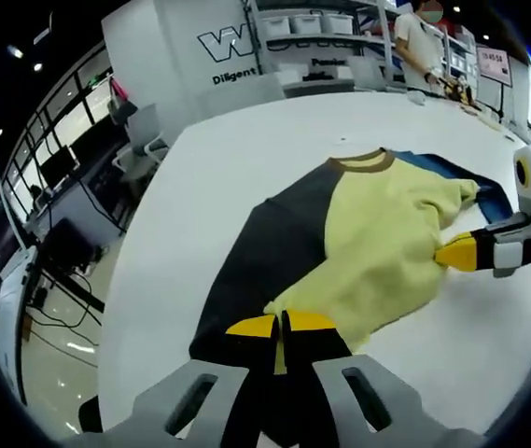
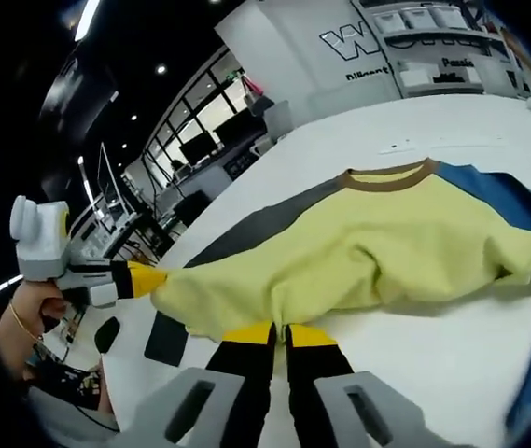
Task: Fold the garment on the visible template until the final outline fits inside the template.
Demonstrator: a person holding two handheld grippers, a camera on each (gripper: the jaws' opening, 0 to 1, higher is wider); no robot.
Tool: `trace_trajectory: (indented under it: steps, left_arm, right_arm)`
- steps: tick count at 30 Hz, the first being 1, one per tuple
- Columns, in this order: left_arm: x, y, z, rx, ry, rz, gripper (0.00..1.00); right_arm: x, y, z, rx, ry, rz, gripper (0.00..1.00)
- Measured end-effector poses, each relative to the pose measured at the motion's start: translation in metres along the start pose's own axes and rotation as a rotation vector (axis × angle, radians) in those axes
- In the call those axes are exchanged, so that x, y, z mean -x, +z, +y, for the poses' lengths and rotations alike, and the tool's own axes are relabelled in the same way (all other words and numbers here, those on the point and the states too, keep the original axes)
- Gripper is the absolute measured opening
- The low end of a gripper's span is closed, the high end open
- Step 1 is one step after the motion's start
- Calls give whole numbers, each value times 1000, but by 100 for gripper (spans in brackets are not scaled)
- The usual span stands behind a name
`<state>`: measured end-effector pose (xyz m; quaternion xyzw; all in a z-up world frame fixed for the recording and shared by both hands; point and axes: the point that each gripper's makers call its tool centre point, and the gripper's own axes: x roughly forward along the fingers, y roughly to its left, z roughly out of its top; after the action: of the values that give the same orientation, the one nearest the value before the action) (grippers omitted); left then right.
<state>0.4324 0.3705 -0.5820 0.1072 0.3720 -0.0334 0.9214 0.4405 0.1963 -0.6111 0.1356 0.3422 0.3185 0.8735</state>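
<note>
- Where the left gripper [image 1: 281,326] meets the table [image 1: 246,159], its yellow-tipped jaws are pressed together, pinching the near edge of the shirt [image 1: 377,243].
- Right gripper [image 2: 280,334] likewise pinches the yellow fabric at its edge; seen from the left gripper view, its tip bites a bunched fold.
- Shirt lies partly folded over a dark template [image 1: 265,252].
- Beyond, a person [image 1: 421,42] stands by shelves [image 1: 312,28].
</note>
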Motion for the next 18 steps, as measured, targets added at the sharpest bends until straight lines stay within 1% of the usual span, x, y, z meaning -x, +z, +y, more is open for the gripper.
trace_trajectory:
  steps: [5,8,10,12,15,18]
  left_arm:
    - [7,1,-6,-18,-7,-8,6]
    - [13,1,-10,-11,-18,-18,6]
    - [18,2,-12,-9,-24,-23,6]
    - [23,4,-13,-5,-33,-33,6]
    - [32,7,-17,21,-56,-53,6]
    - [39,10,-22,11,-73,-67,6]
  right_arm:
    - [16,8,3,11,-10,-32,0]
    - [30,11,5,55,-35,-40,0]
    - [35,13,6,57,-43,-47,0]
    - [42,15,7,64,-52,-56,0]
    - [50,20,9,84,-64,-73,0]
    - [60,26,11,85,-71,-96,0]
